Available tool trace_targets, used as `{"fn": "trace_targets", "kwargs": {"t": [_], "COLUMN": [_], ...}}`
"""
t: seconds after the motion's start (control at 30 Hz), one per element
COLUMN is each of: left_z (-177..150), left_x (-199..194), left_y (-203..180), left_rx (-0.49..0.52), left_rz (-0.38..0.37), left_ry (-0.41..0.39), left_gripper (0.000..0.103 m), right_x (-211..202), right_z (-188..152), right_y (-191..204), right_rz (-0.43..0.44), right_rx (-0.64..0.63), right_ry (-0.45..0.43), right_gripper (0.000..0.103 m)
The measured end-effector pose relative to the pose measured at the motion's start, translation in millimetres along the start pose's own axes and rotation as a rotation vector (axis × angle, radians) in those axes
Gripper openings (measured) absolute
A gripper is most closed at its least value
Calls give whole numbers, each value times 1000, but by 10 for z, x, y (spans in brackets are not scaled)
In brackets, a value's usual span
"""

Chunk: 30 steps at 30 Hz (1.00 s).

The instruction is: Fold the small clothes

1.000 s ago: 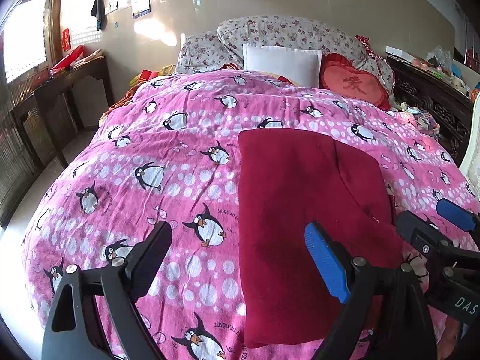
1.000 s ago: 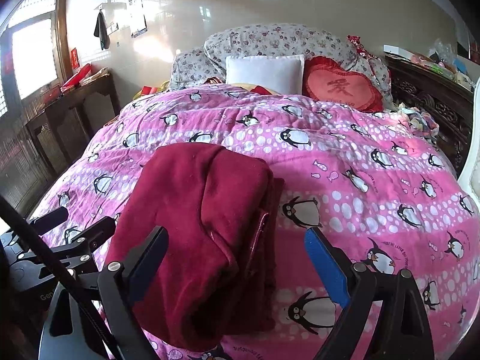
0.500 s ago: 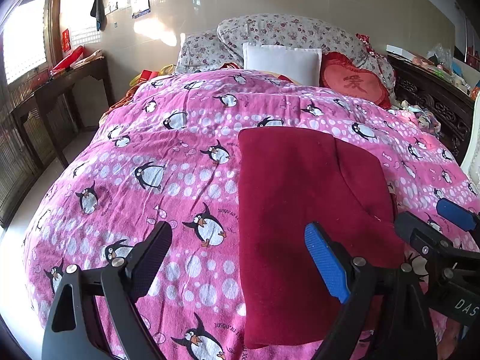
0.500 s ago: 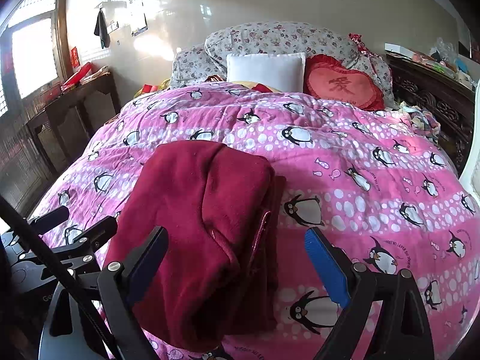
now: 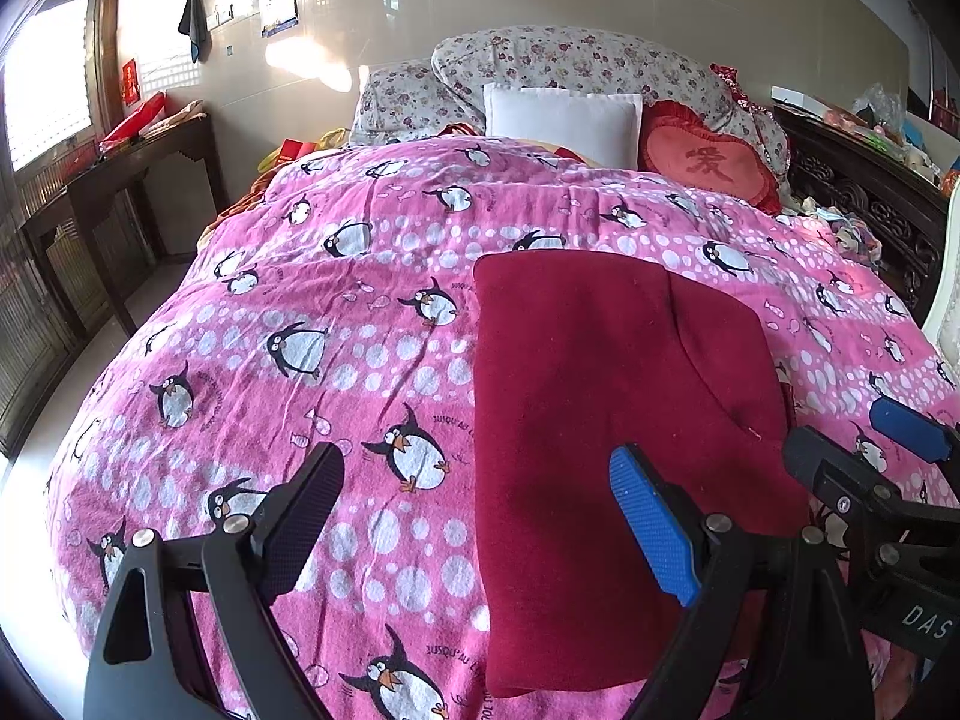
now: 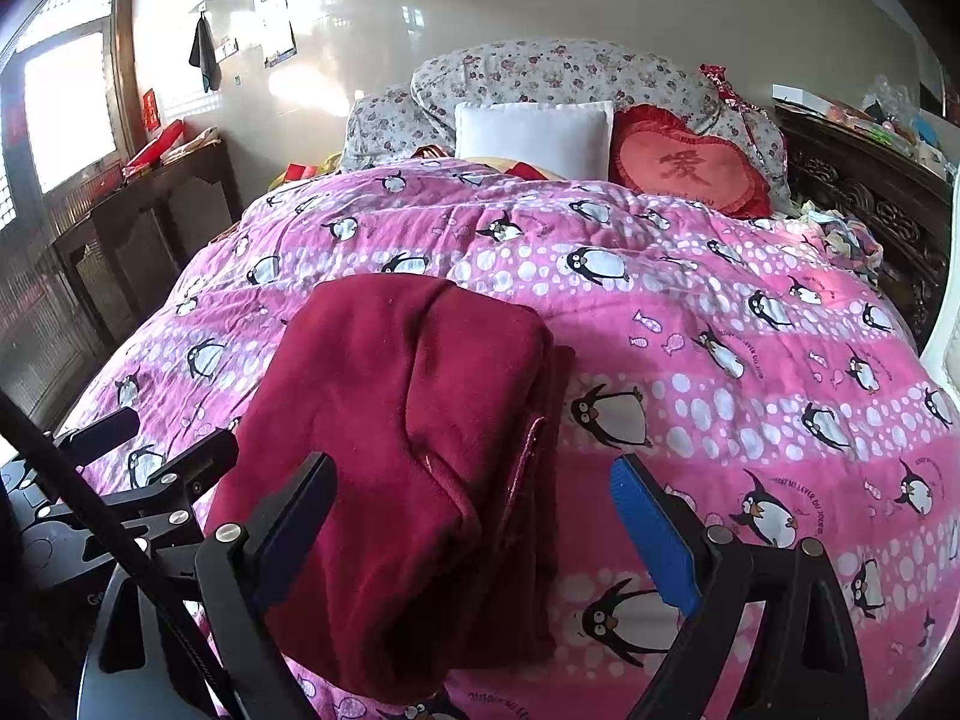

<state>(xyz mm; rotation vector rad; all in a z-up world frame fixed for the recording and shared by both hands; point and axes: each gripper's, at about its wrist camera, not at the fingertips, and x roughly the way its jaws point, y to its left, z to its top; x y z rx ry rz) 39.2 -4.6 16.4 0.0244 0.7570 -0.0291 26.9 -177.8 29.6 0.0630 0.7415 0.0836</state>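
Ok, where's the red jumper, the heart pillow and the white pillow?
red jumper (image 5: 588,372): left wrist view, middle of the folded top layer.
heart pillow (image 6: 690,171): right wrist view, on its centre, by the stitched character.
white pillow (image 5: 561,123): left wrist view, middle of its front face.

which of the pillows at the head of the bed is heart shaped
The red heart cushion with a character on its face, right of the plain white square pillow; the floral pillows behind are large and patterned.
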Motion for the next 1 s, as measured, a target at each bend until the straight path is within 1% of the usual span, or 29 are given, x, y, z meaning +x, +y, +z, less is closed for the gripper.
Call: {"fn": "trace_targets", "kwargs": {"t": [0.7,0.8,0.9,1.0], "left_z": [-7,-8,-12,50], "left_x": [7,3,34,40], "left_y": [-9,-4,41,198], "left_rx": [1,5,13,5], "left_rz": [0,-7,-22,-9], "left_ry": [2,-8,-11,-19], "left_gripper": [90,90,90,90], "right_x": [12,12,24,27], "right_z": [-15,-14,-15,1], "right_y": [18,15,-22,-186], "right_rz": [1,2,16,19], "right_rx": [-3,-3,10,38], "right_ry": [5,5,11,15], "right_gripper": [95,95,95,95]}}
